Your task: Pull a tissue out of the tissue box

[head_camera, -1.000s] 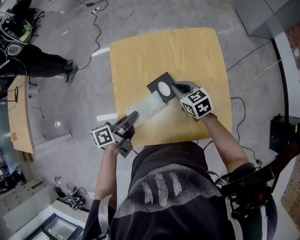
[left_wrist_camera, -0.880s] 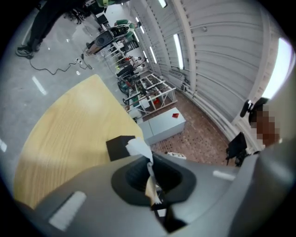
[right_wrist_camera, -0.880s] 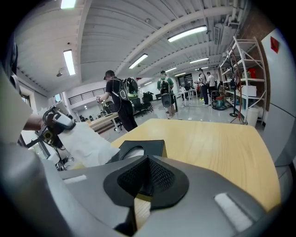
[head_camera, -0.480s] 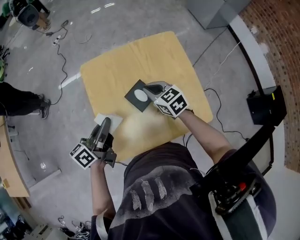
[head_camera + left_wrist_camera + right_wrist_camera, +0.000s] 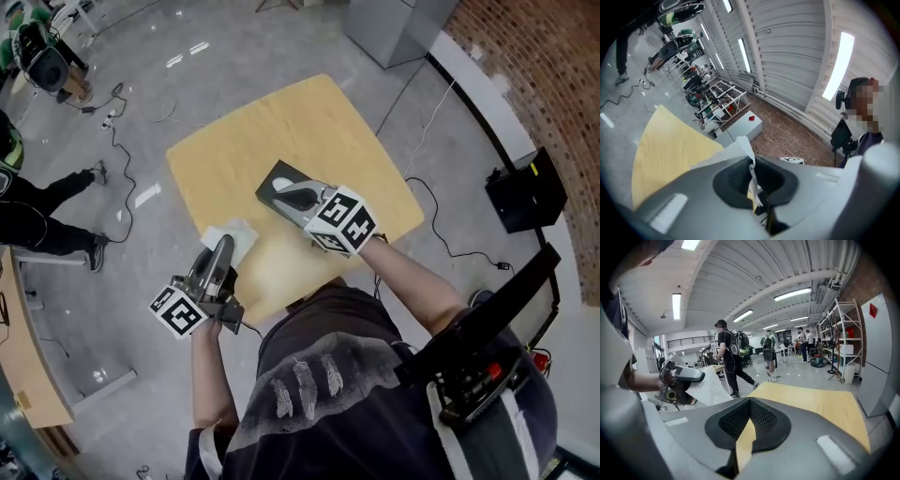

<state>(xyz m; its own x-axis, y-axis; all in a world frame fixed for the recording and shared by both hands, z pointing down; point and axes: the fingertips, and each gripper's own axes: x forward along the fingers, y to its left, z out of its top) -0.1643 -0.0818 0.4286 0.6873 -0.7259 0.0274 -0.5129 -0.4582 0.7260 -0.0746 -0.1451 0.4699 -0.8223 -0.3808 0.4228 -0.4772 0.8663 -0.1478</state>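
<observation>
My left gripper (image 5: 223,248) is clamped on a white tissue (image 5: 242,234). In the left gripper view the jaws are closed on a thin fold of it, and the rest of the tissue (image 5: 736,152) stands up past their tips. The tissue is clear of the tissue box (image 5: 274,180) and hangs over the near left edge of the wooden table (image 5: 309,122), apart from the box.

My right gripper (image 5: 286,190) is over the dark tissue box, which sits near the middle of the table. I cannot tell whether the gripper touches the box. In the right gripper view the jaw tips meet with nothing between them, and only table (image 5: 811,404) shows through the slit behind them. Off to the left in that view, the left gripper (image 5: 677,380) holds the tissue (image 5: 710,387) in the air.
</observation>
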